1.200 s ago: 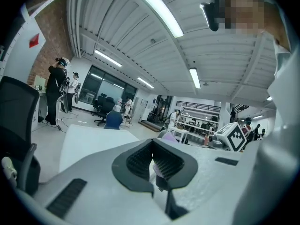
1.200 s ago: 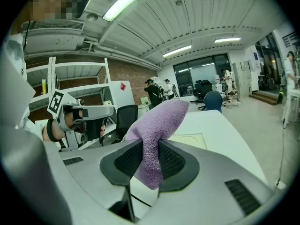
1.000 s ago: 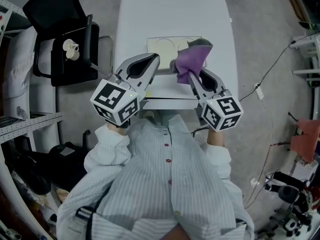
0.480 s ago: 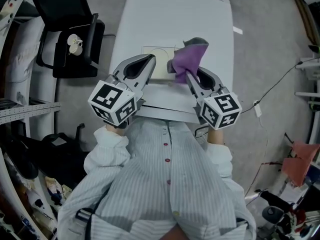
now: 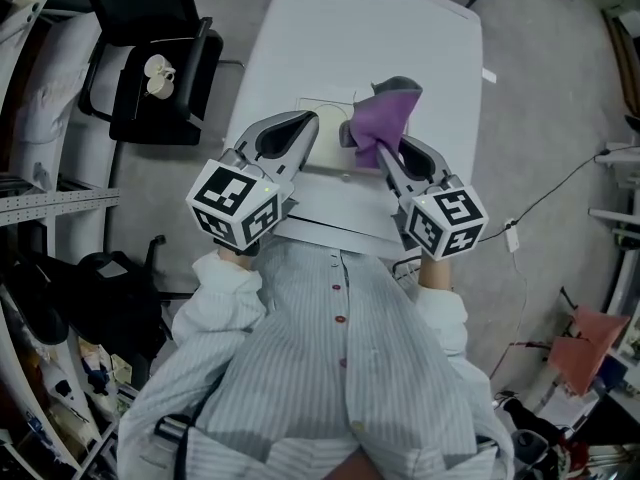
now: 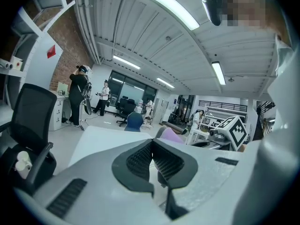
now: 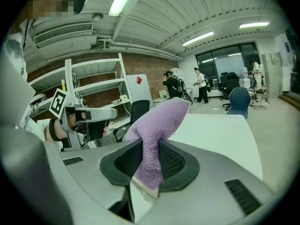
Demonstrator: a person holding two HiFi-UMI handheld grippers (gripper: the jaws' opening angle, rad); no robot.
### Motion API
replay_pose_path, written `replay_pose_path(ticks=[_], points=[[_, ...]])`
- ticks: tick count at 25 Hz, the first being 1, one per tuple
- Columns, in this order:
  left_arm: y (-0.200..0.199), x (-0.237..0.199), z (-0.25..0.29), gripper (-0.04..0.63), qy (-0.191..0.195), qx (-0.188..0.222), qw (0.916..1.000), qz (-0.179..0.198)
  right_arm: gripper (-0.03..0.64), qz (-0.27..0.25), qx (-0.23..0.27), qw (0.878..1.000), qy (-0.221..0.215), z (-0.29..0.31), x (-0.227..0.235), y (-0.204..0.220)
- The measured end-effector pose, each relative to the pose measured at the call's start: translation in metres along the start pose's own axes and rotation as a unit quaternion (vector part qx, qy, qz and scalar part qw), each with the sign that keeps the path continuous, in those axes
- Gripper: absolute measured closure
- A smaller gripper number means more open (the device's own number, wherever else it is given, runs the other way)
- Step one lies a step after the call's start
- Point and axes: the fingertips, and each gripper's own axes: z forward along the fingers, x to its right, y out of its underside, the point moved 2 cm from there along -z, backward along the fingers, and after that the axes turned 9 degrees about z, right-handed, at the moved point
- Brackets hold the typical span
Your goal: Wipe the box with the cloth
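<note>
Beyond the tips of the right gripper, the head view shows one purple cloth standing up in a loose fold. One flat, pale box lies on the white table just ahead of the left gripper and left of the cloth, partly hidden by both grippers. The box looks thin and light, so I judge it could slide on the smooth top under a wiping stroke. Its near edge seems the place to steady it.

Left gripper view: the left gripper has its jaws pressed together with nothing between them. The cloth peeps out beyond them, a little to their right.

Right gripper view: the right gripper is clamped on a bunched waist of the cloth. The cloth looks terry-like, soft and limp. It should weigh next to nothing and drape readily over the box. Gripped at that waist, its free end past the tips would do the wiping.

Count: two grippers, one cloth, one box.
</note>
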Motion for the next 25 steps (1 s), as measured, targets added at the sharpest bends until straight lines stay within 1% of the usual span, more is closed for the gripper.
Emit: replay_pose_path(ticks=[5,9,18,21,25], points=[[0.011,-0.013,0.004,0.586,-0.003,-0.015,0.9999,-0.007,0.519,0.0,-0.002,1.0,0.0,0.011,0.002,-0.005],[0.031,-0.026,0.005,0.586,-0.018,-0.04,0.9988,-0.021,0.518,-0.009,-0.011,1.0,-0.012,0.026,-0.002,-0.01],[0.076,-0.049,0.003,0.586,-0.045,-0.091,0.9935,-0.051,0.518,-0.042,-0.061,0.996,-0.056,0.08,-0.018,-0.01],[0.09,-0.052,0.004,0.584,-0.046,-0.11,0.9912,-0.057,0.518,-0.048,-0.074,0.994,-0.066,0.096,-0.02,-0.01],[0.111,-0.051,0.003,0.583,-0.044,-0.136,0.9867,-0.076,0.518,-0.06,-0.103,0.99,-0.079,0.117,-0.022,-0.002]])
